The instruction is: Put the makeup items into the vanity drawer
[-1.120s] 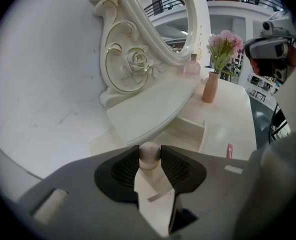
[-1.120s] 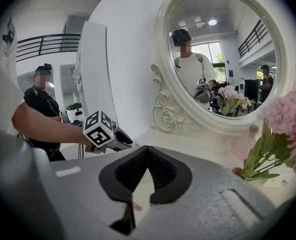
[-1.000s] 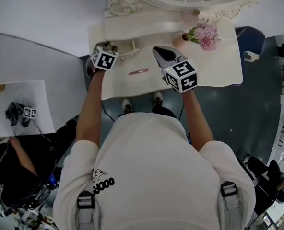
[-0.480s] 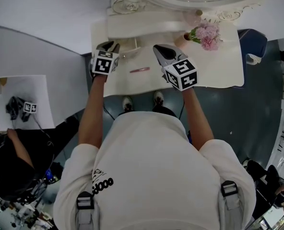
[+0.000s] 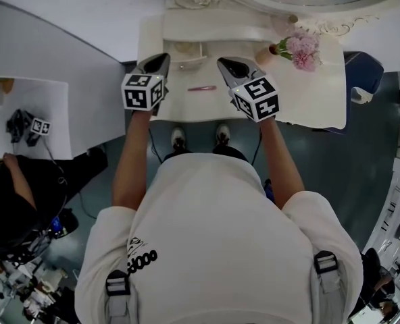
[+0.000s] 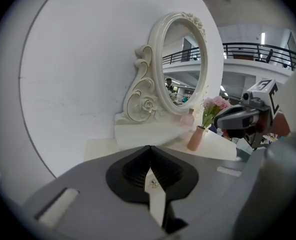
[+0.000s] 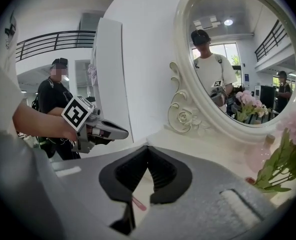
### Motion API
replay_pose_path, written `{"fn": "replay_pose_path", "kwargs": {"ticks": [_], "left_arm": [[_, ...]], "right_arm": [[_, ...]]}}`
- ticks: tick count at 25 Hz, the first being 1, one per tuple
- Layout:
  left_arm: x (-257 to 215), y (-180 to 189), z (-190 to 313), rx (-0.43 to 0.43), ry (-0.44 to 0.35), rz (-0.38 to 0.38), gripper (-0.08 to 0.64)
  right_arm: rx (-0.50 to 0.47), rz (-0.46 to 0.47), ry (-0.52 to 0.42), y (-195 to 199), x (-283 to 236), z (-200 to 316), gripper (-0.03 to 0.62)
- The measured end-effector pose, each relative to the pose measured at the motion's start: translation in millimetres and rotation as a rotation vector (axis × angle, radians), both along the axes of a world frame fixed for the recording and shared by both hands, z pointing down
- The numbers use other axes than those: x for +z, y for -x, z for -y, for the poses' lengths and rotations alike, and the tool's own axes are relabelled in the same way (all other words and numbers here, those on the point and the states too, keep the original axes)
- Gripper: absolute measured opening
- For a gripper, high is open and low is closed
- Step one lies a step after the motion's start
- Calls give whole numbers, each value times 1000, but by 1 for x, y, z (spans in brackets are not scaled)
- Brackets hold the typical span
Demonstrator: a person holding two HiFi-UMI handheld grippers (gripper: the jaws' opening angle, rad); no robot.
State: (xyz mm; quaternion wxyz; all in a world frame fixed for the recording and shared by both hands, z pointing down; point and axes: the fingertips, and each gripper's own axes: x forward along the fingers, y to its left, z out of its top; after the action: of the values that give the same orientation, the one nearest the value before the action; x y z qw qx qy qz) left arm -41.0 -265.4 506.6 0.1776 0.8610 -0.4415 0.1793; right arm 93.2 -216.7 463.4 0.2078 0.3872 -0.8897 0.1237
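Vanity, one pink stick, left hand-held gripper just closed, right hand-held gripper closed, both empty

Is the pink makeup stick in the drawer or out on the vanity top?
Out: the pink makeup stick lies flat on the vanity top, in plain sight.

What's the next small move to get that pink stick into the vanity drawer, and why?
Probably open the right gripper and lower it onto the pink stick. The stick lies loose on the vanity top just below that gripper's shut, empty jaws, and the small drawer behind it looks already pulled out.
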Motion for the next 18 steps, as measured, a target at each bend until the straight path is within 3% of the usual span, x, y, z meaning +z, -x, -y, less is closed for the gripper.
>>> {"fn": "replay_pose_path", "kwargs": {"ticks": [6, 13, 18], "left_arm": [[12, 9, -34, -32, 28, 3, 15], [35, 34, -66, -99, 59, 31, 15], [44, 50, -83, -146, 80, 19, 15]], "right_arm": [[-109, -87, 18, 20, 31, -9, 37], [-226, -151, 121, 44, 92, -26, 69], [-322, -274, 159, 51, 137, -40, 75]]}}
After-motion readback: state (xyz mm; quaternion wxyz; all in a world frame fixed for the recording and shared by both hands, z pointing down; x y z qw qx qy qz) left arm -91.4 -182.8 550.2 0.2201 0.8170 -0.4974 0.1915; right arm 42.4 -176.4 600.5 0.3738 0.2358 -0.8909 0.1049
